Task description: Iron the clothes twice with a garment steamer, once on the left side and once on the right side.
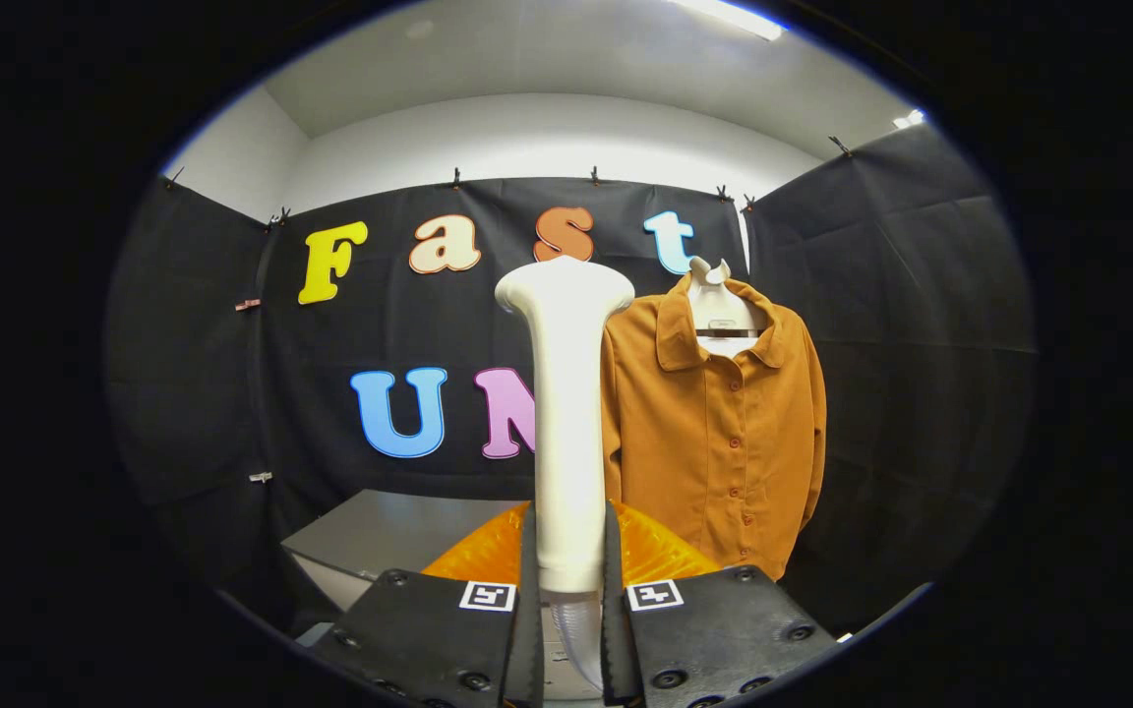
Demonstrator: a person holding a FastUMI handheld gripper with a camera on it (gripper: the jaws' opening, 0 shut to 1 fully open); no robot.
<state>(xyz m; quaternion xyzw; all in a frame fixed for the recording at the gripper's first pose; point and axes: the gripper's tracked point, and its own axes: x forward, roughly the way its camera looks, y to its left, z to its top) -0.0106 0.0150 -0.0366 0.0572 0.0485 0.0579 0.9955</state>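
— Claw (567,590) status, please.

— Closed on the garment steamer (566,413). Both black fingers (527,610) press against the lower part of its white handle, one on each side, with no gap visible between pad and handle. The opening is narrow, no wider than the handle itself.

— Orientation of the steamer?

— Upright. The handle rises straight from between the fingers, and the wide, rounded head sits at the top, level with the collar of the garment beyond. A clear, ribbed hose (581,634) leaves the base of the handle and drops between the fingers.

— Location of the garment?

— An orange-brown shirt (724,433) hangs on a white hanger (714,295) against the black booth wall, beyond the fingers and to the right of the steamer. It faces forward, buttoned down the front, collar open. The steamer's handle overlaps the shirt's left sleeve edge in view; whether the head touches the fabric, I cannot tell.

— Anything else near the claw?

— An orange, pleated object (660,551) lies just behind the fingers on both sides of the handle; its identity is unclear. A grey box-like surface (380,541) sits to the left of it, lower than the shirt.
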